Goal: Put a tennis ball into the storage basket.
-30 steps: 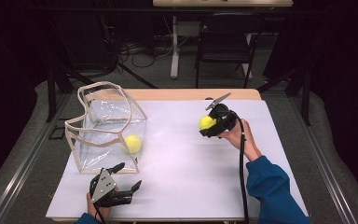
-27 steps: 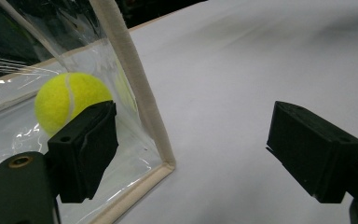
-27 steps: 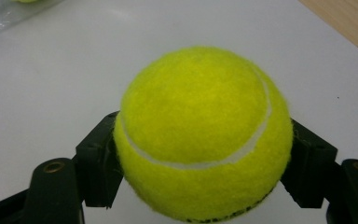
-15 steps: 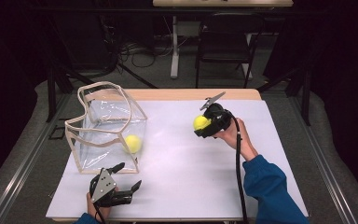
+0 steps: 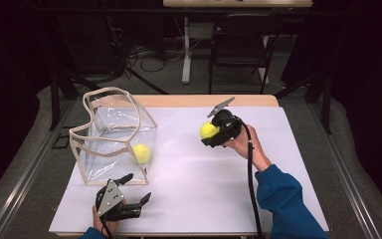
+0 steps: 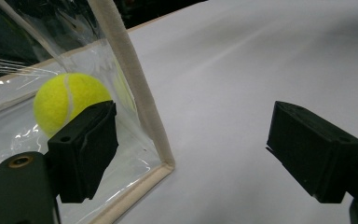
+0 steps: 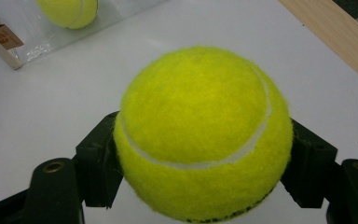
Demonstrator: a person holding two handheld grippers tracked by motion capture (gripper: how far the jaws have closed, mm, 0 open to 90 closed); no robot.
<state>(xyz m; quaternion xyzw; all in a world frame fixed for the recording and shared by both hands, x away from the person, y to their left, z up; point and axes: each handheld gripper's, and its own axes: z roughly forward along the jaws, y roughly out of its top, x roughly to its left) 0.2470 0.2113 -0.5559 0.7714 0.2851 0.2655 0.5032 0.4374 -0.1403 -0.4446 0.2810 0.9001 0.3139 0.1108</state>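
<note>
Tennis ball (image 7: pixel 204 133) sits tight between the jaws of my right gripper (image 5: pixel 214 133), held up above the white table (image 5: pixel 219 189). It has dark print on its underside and the clear bag (image 5: pixel 112 134) has a small brown tag (image 7: pixel 5 36) — both too small for me to read. Since a second ago, I moved this ball a bit toward the bag. A second ball (image 5: pixel 142 153) lies inside the bag. My left gripper (image 5: pixel 134 190) rests near the bag's corner, jaws wide apart — it stayed put.
</note>
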